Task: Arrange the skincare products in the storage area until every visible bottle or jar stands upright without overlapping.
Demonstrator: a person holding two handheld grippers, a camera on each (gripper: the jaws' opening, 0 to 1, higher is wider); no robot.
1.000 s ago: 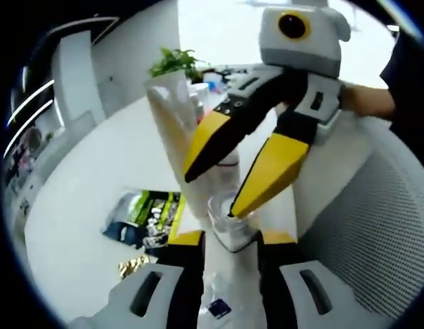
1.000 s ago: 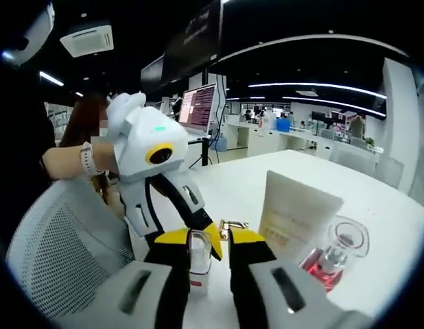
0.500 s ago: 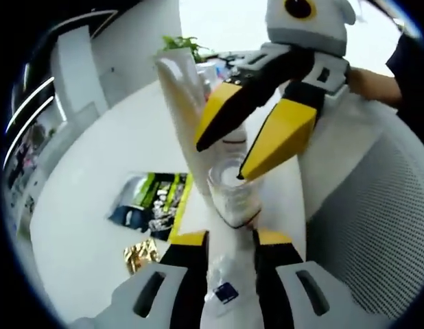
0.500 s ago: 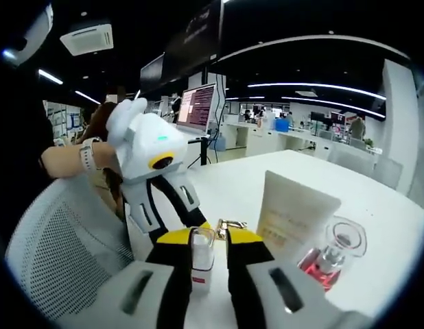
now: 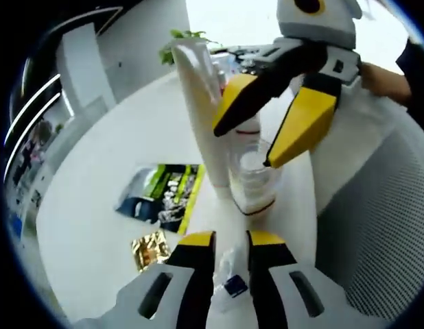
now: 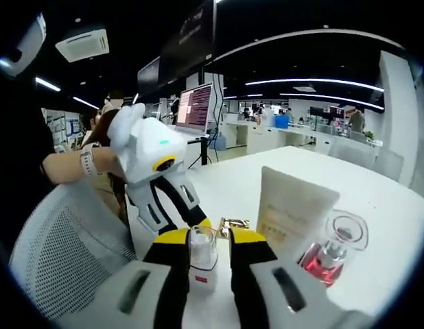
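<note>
White desk [image 5: 95, 205] carries the upright clear jar [image 5: 253, 181]; right gripper [image 5: 270, 130] fingers straddle its mouth, gripping it, while left gripper [image 5: 229, 243] grips a clear bottle [image 5: 226, 274] nearby.

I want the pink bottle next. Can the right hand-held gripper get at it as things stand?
Probably not yet: the right hand-held gripper looks shut on a small clear bottle. The pink bottle stands free beside the cream tube.
</note>
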